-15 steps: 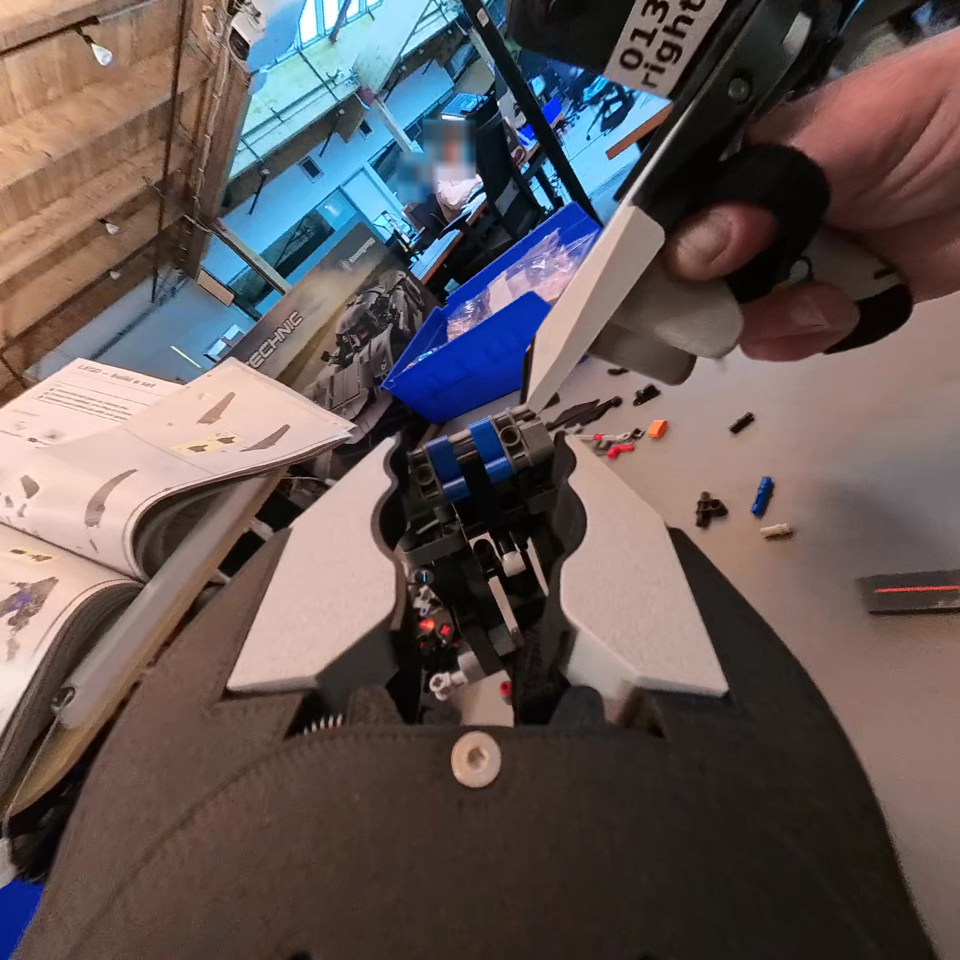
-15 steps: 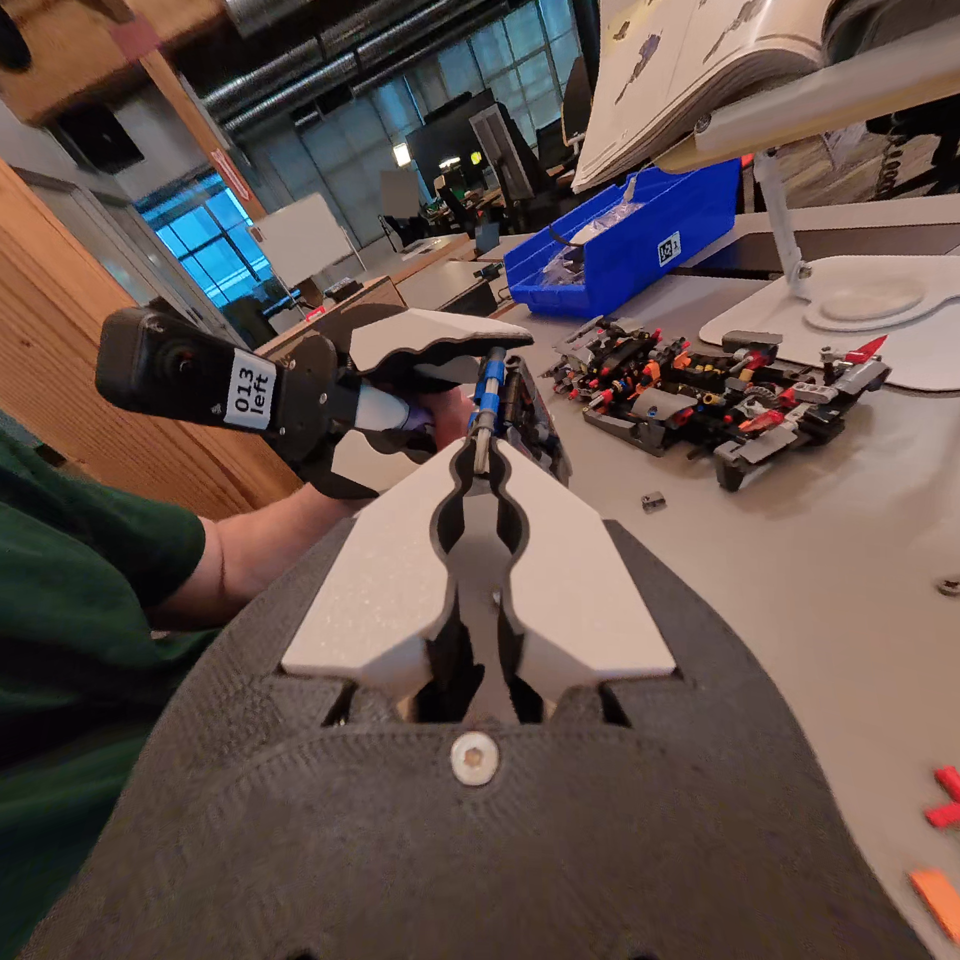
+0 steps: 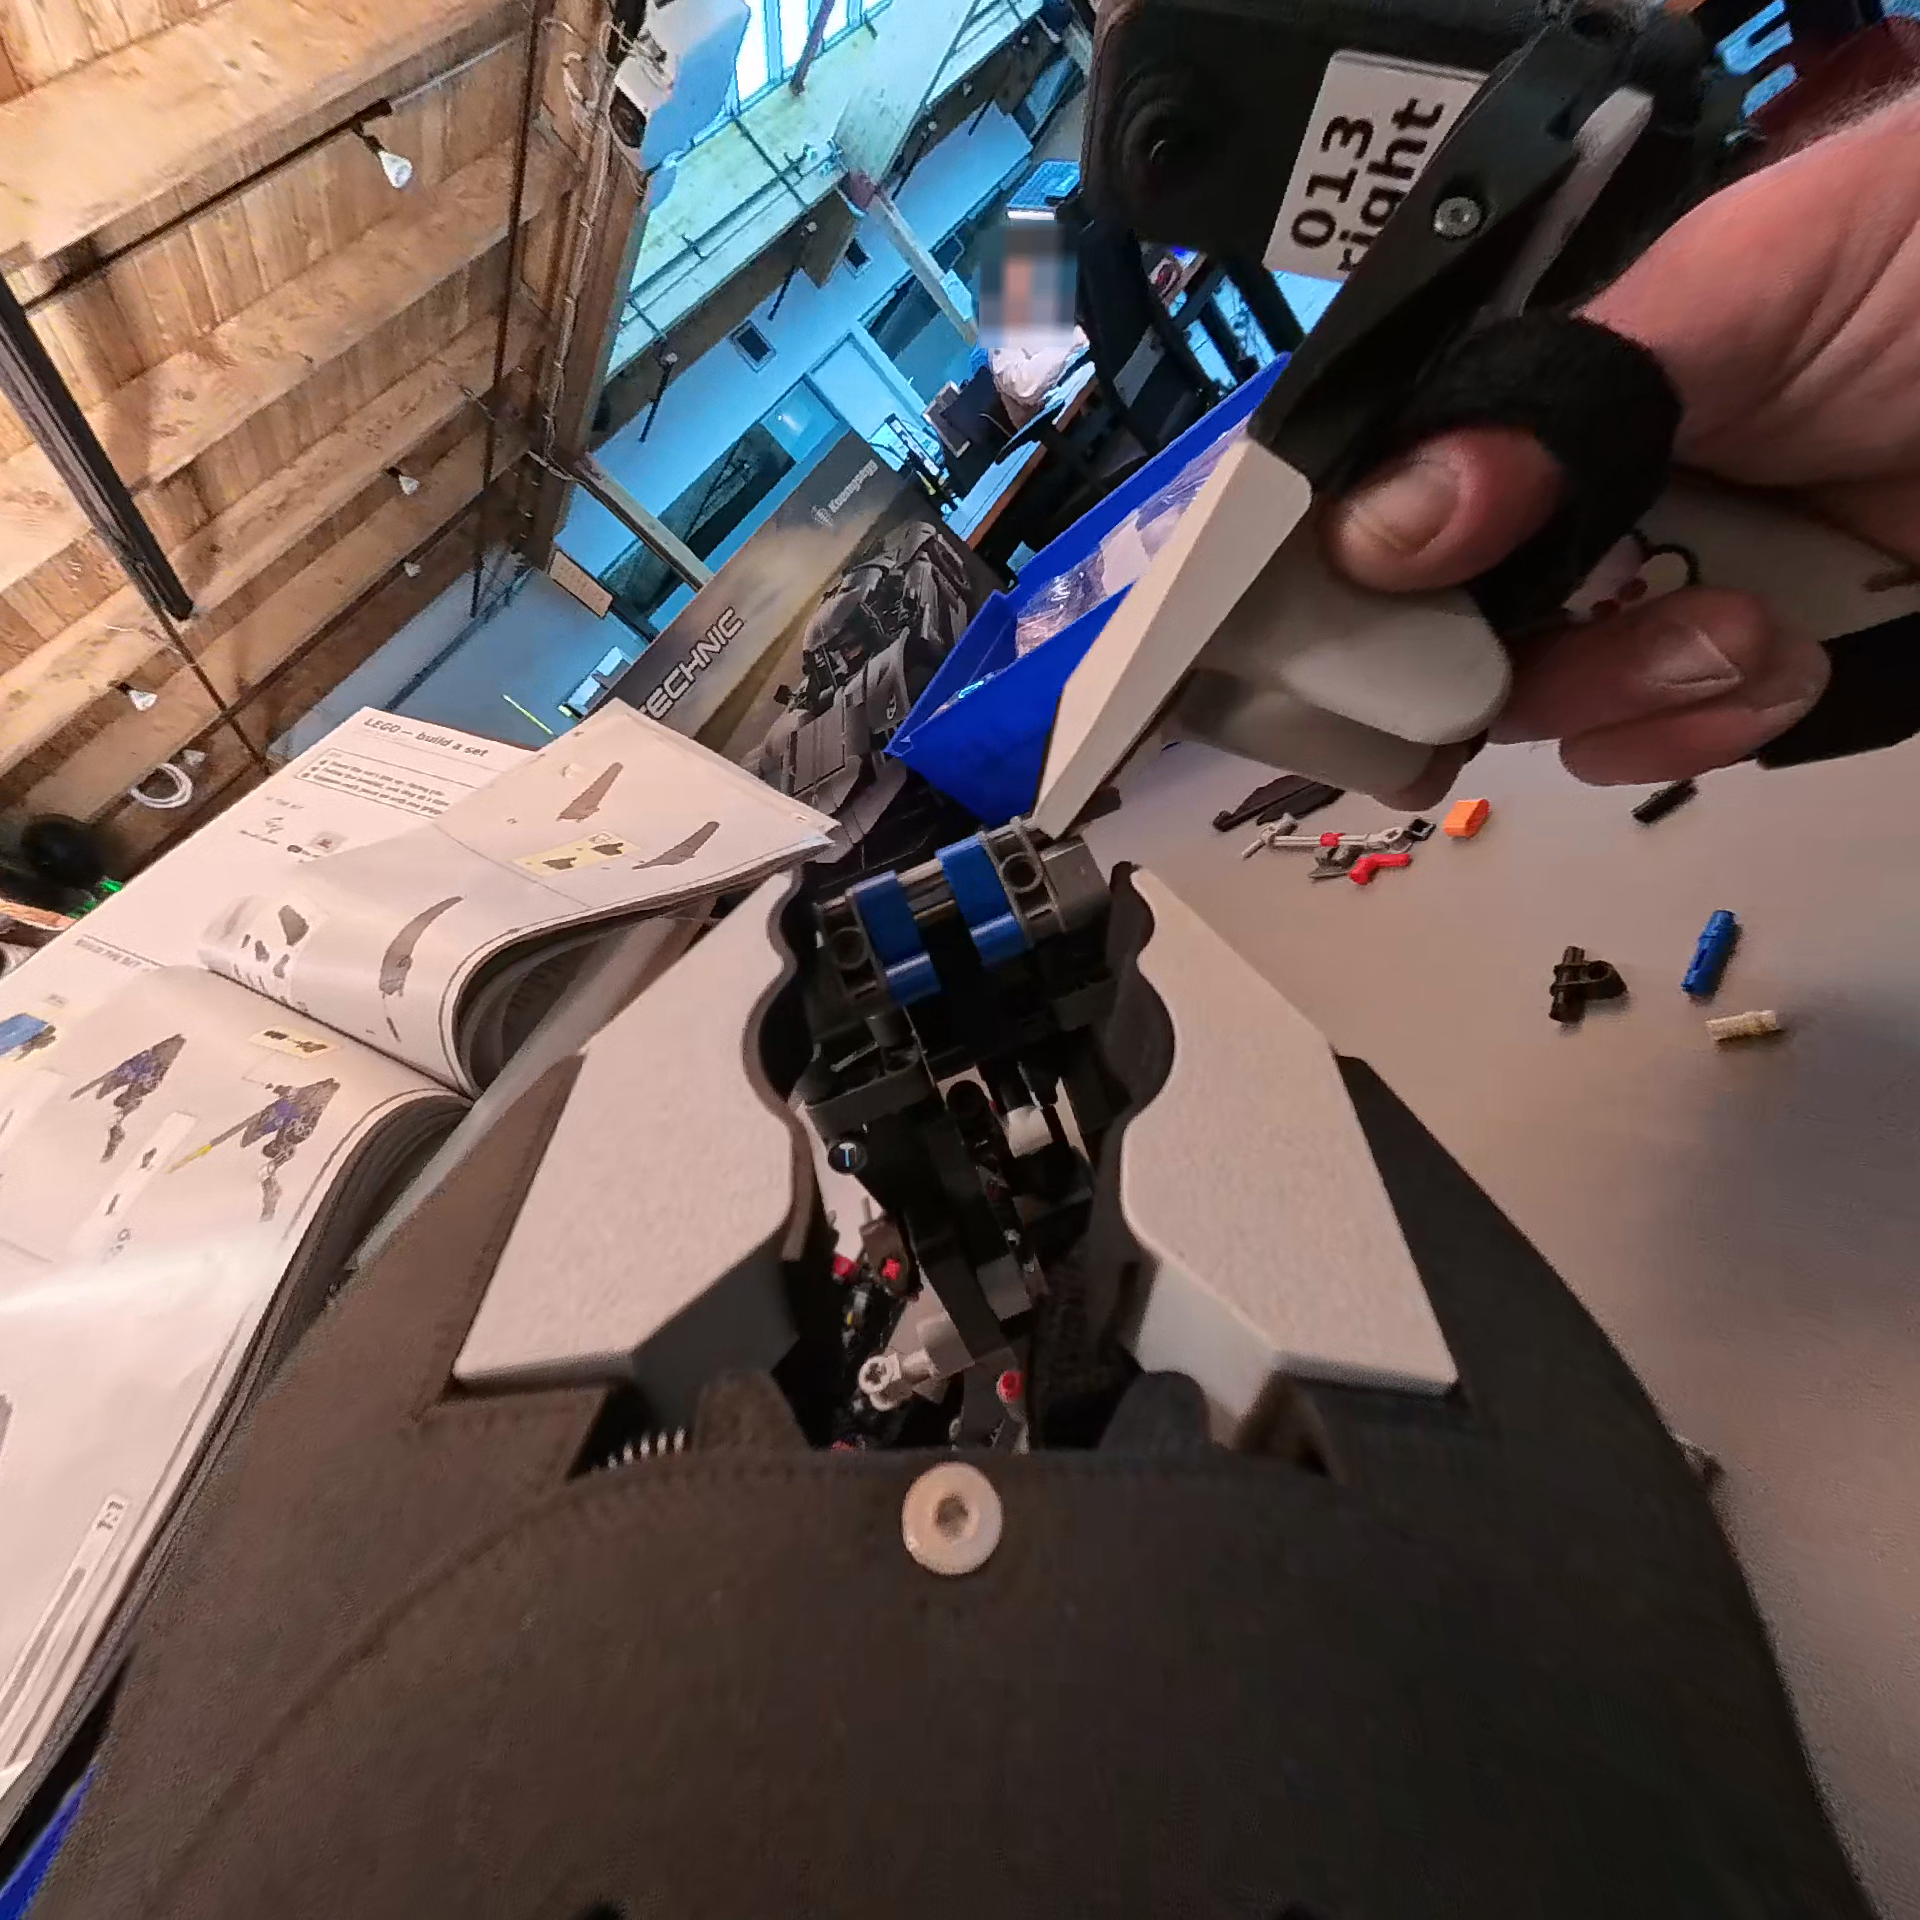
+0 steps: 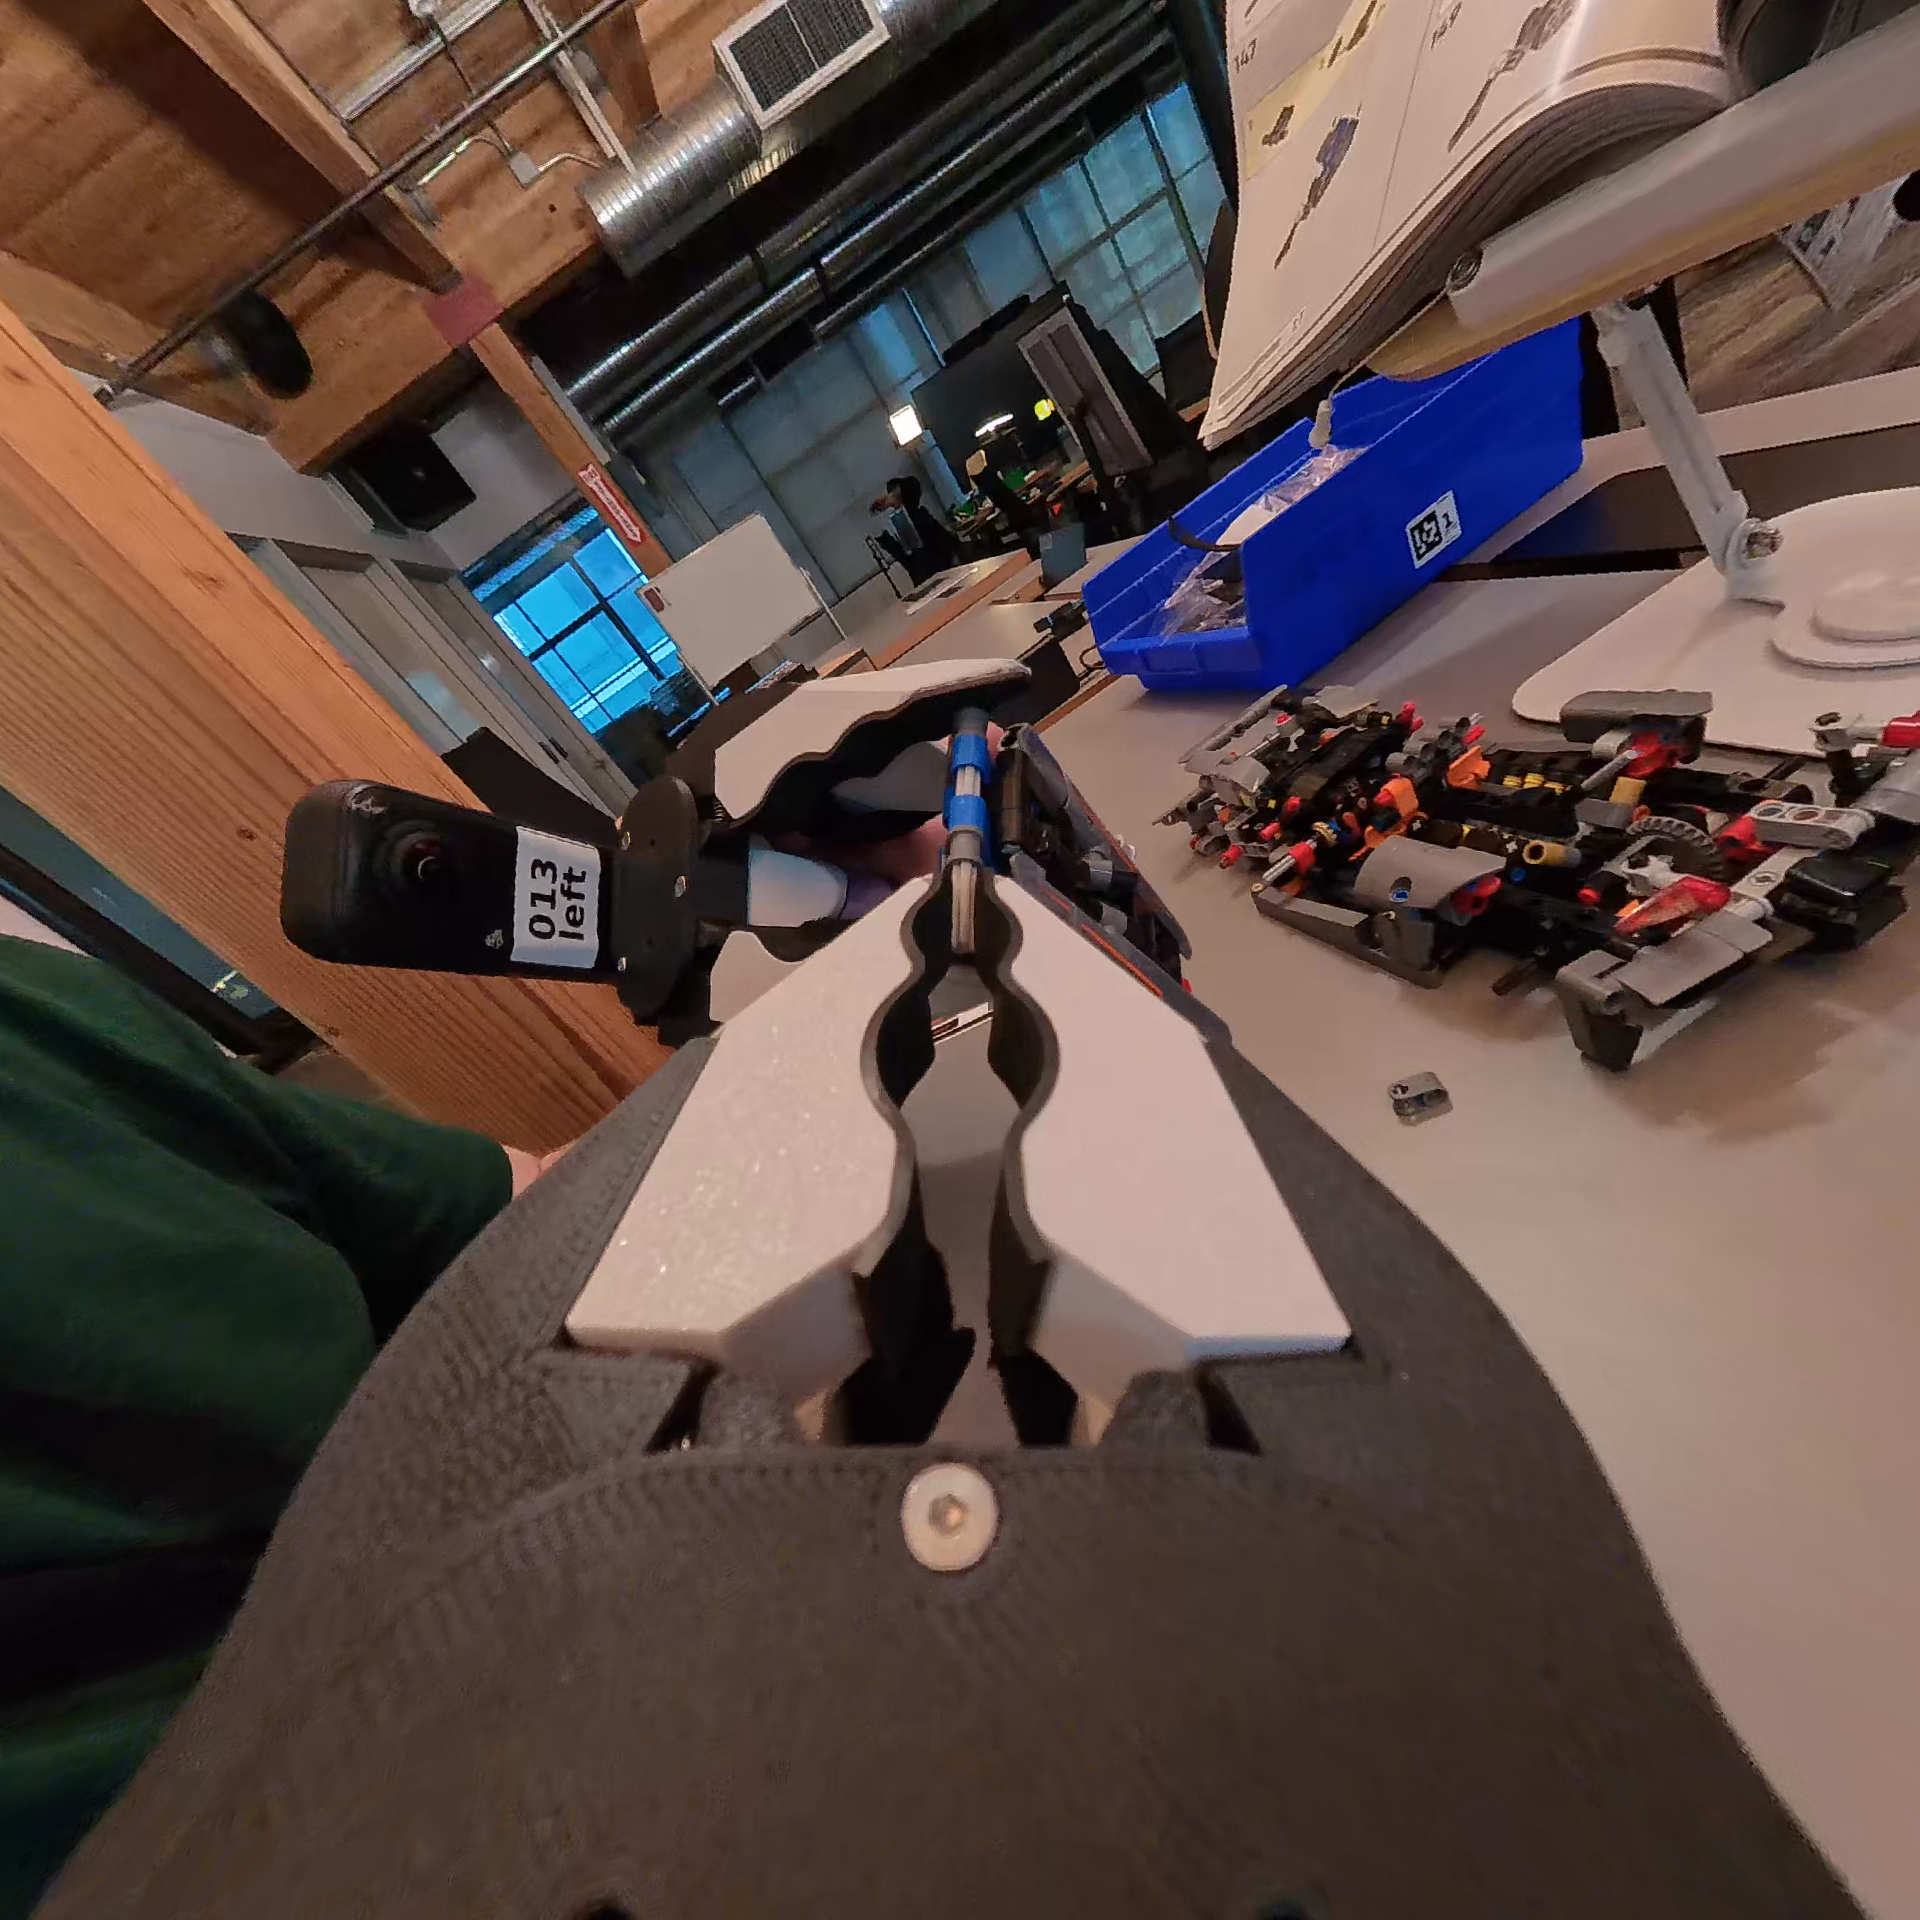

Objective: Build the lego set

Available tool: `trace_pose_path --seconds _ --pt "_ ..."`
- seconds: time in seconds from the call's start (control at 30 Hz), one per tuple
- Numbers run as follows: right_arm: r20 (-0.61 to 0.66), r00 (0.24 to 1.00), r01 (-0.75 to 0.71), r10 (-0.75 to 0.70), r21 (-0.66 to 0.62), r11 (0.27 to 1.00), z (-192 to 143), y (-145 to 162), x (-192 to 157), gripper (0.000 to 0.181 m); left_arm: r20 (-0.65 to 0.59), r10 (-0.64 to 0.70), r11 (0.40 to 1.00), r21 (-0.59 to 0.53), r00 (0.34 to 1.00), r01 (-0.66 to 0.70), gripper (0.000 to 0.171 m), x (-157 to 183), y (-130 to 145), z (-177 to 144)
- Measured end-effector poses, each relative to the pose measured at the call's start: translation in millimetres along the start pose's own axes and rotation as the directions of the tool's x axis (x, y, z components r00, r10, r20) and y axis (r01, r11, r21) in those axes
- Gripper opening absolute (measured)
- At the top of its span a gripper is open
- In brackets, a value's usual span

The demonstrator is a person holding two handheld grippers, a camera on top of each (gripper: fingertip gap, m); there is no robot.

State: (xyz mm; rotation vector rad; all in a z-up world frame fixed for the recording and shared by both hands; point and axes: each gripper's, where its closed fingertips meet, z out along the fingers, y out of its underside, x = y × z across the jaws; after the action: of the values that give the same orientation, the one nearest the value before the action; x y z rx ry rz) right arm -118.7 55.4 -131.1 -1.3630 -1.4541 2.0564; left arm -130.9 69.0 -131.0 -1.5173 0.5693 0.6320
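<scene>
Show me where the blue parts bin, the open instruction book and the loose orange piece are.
blue parts bin (image 4: 1340, 582): right wrist view, long side wall.
open instruction book (image 3: 343, 997): left wrist view, curled page.
loose orange piece (image 3: 1466, 818): left wrist view, top face.

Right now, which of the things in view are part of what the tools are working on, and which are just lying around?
In use:
- left tool, shut on the black-and-blue subassembly
- right tool, pinching its grey axle
- open instruction booklet

Lying about:
- large chassis build
- blue bin
- loose blue pin
- orange piece
- small grey connector

Bright daylight, fisheye warping; blurred edges
</scene>
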Motion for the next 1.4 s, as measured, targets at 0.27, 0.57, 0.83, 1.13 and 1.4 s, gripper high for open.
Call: trace_pose_path --seconds 0.27,0.57,0.83,1.13,1.4 --pt "-0.013 0.993 0.118 -0.119 -0.066 0.991 -4.8 1.6 -2.5 0.002 -0.015 -0.032 0.999 -0.006 0.999 0.032 0.054 3.0 -2.3 -0.1" --pt "-0.232 0.758 0.538 -0.610 -0.306 0.785 -16.4 0.4 -4.8 0.001 -0.107 -0.219 0.974 0.027 0.970 0.223 0.054 11.0 -10.1 4.6" --pt "-0.058 0.990 0.131 -0.132 -0.013 0.991 -22.7 1.1 -14.9 0.002 -0.084 -0.123 0.991 0.051 0.989 0.127 0.054 12.7 -19.0 1.9" --pt "0.102 0.987 -0.127 0.123 0.029 0.992 -40.2 17.6 -16.4 0.002 -0.148 -0.015 0.999 0.048 0.989 0.023 0.054 34.7 -22.7 3.9" --pt "-0.108 0.987 0.116 -0.115 0.005 0.993 -50.8 22.3 -17.4 0.002 -0.209 -0.078 0.994 0.062 0.975 0.093 0.054 47.3 -25.5 8.1"
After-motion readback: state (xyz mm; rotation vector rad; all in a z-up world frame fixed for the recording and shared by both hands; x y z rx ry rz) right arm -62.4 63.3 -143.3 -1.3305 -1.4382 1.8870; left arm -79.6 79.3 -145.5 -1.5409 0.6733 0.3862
